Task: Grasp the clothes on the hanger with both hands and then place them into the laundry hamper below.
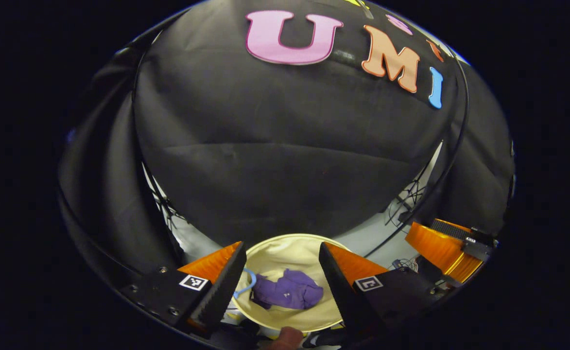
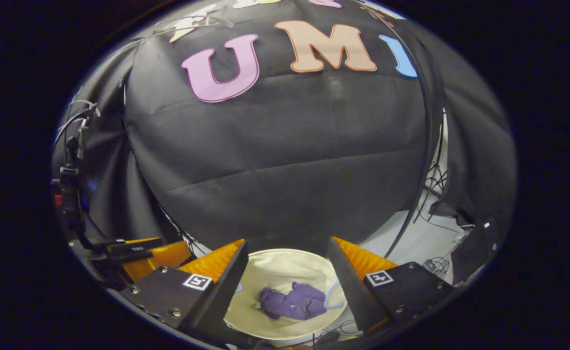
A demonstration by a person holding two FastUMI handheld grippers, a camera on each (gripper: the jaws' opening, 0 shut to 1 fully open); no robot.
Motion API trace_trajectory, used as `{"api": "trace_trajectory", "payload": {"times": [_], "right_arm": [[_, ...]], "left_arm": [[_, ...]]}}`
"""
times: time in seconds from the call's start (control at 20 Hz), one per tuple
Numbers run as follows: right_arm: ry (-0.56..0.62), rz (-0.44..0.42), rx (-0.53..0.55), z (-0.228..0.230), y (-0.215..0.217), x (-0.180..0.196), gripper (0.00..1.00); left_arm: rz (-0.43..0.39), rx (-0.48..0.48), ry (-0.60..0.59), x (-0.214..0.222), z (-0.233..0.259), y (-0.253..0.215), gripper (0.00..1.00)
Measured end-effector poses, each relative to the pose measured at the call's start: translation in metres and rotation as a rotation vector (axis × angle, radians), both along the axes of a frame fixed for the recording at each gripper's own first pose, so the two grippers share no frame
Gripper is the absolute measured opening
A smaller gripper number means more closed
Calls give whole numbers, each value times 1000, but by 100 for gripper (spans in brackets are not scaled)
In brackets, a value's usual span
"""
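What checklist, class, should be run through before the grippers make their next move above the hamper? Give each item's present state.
1. Purple garment lies inside the hamper: ok.
2. Left gripper open, holding nothing: ok.
3. Right gripper open, holding nothing: ok.
4. Blue hanger kept out of the hamper: not ok, it lies in there beside the garment.
5. Garment fully below the rim: ok.
6. More clothes left to collect: cannot tell.

Both views look forward and down from above the laundry hamper (image 1: pixel 289 253), each along its own tool's fingers, toward the booth's cloth wall (image 2: pixel 275 160). They share the hamper and wall; the left gripper view sits slightly nearer the hamper.
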State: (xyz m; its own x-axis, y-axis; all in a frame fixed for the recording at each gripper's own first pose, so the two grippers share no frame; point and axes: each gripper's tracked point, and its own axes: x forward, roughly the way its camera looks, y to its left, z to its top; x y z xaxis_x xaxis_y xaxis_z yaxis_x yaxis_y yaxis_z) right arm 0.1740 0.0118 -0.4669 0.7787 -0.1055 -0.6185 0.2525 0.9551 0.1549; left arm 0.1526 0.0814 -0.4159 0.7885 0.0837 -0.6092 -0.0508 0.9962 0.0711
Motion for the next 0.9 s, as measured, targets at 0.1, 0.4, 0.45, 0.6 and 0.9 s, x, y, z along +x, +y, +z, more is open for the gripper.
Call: {"api": "trace_trajectory", "payload": {"times": [0.1, 0.4, 0.45, 0.6, 0.9], "right_arm": [[-25, 3, -13, 18, 1, 1, 99], [-90, 13, -43, 77, 6, -4, 99], [-106, 13, -46, 89, 7, -4, 99], [-150, 6, -66, 120, 7, -7, 99], [-247, 2, -71, 187, 21, -32, 99]], "left_arm": [[26, 3, -80, 9, 31, 2, 94], [-23, -46, -247, 11, 104, -12, 94], [-36, -45, -270, 11, 112, -14, 94], [-54, -20, -292, 4, 132, -15, 94], [-104, 39, -381, -20, 183, -29, 94]]}}
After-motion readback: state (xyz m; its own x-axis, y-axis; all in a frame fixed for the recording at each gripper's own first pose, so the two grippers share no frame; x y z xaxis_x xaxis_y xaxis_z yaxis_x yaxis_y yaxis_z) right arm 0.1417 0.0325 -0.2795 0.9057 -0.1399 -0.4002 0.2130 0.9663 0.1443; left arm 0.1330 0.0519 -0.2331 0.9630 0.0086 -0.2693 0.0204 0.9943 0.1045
